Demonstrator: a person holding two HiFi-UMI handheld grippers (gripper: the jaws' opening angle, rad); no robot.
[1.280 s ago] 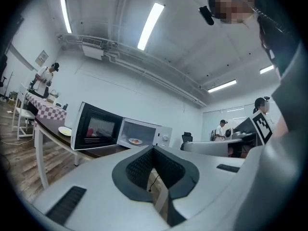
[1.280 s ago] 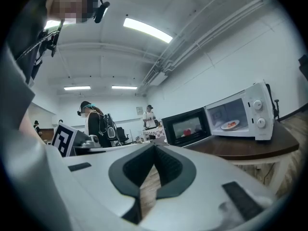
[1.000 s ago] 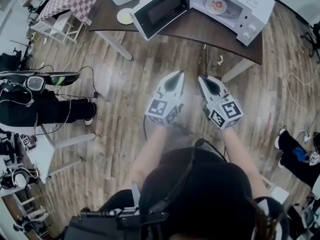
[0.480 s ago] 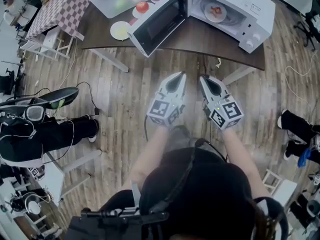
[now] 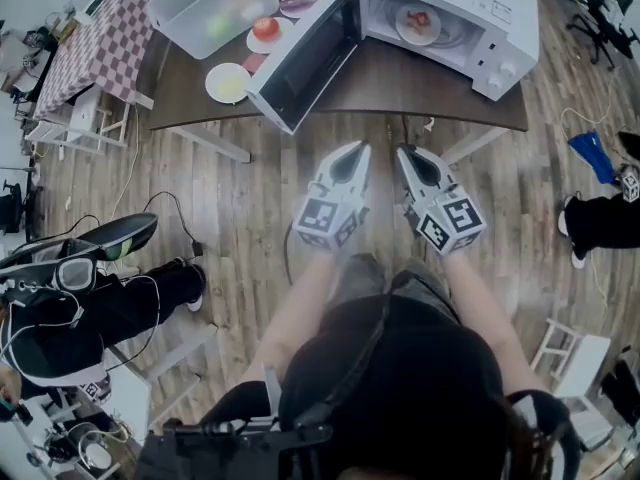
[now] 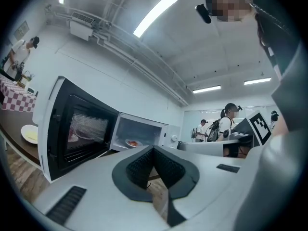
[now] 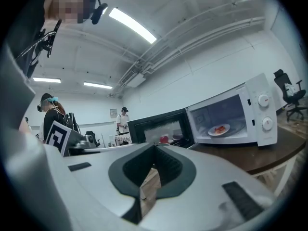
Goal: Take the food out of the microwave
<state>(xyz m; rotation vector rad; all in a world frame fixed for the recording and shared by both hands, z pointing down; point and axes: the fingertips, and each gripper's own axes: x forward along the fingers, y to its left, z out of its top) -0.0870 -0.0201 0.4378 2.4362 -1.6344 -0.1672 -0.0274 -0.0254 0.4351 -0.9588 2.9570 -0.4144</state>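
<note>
The left tool (image 5: 353,151) and the right tool (image 5: 404,154) are held side by side over the wooden floor (image 5: 250,188), short of the dark worktop (image 5: 400,73), and both are pointed level towards it. In each gripper view the jaws are seen drawn together to a narrow slit. Nothing is gripped between them, and only a strip of floor is glimpsed beneath the pads.

On the worktop a white microwave (image 5: 480,18) is set at the right, with its door (image 5: 305,53) swung fully open to the left. The food (image 5: 420,18), a reddish portion, is found on a white plate (image 5: 405,28) inside the lit cavity, well apart from both tools.

Left of the door, a yellow plate (image 5: 228,83) is laid near the worktop's front edge, and a small plate with a red round item (image 5: 265,30) is placed behind it. A clear bin (image 5: 200,3) is set at the far left corner. Beyond that, a table covered with a checked cloth (image 5: 100,48) is seen.
</note>
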